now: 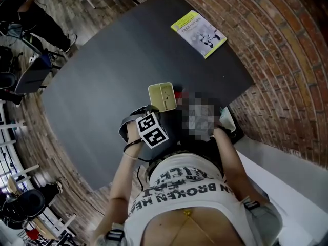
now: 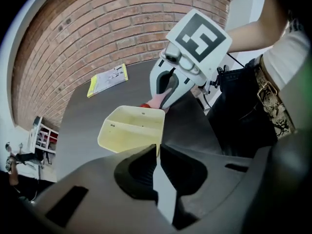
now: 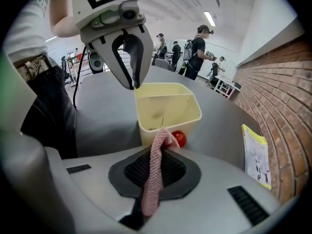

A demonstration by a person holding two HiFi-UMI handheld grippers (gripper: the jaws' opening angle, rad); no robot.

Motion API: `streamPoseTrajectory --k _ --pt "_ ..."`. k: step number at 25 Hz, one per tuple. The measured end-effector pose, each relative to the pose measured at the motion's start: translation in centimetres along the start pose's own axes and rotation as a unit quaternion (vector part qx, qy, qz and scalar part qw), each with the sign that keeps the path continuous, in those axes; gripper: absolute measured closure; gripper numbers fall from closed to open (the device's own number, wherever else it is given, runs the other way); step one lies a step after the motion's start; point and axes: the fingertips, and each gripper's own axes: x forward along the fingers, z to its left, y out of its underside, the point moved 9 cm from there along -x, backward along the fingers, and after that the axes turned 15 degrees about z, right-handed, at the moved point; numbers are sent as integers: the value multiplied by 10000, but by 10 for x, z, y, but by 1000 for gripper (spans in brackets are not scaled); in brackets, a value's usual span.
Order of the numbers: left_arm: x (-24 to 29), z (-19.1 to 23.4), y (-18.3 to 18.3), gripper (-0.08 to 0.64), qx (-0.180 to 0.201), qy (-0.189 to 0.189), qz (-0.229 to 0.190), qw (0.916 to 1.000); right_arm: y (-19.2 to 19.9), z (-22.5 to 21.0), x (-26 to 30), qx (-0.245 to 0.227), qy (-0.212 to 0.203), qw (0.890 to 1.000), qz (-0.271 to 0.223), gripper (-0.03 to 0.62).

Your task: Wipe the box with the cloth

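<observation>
A pale yellow open box [image 1: 162,96] stands on the dark table [image 1: 118,70] just in front of me. My left gripper [image 2: 157,152] comes down on its near corner, jaws shut on the thin rim wall of the box [image 2: 131,130]. The right gripper view shows that left gripper [image 3: 134,84] pinching the rim of the box [image 3: 165,106]. My right gripper [image 3: 155,152] is shut on a pink cloth [image 3: 153,174], whose upper end touches the box's near wall. In the left gripper view the right gripper [image 2: 165,99] holds the cloth [image 2: 158,100] at the box's far side.
A small red round thing [image 3: 179,139] lies against the box by the cloth. A yellow-edged booklet [image 1: 199,33] lies at the table's far right corner. A brick wall [image 1: 287,60] borders the table's right. Chairs [image 1: 31,76] and people [image 3: 197,48] are beyond the table.
</observation>
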Motion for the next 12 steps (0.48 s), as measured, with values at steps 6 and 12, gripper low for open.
streamPoseTrajectory --k 6,12 --pt "1 0 1 533 231 12 -154 9996 -5 -7 17 -370 69 9993 7 575" --pt "1 1 2 541 139 155 -291 9994 -18 -15 28 -996 317 9944 174 575"
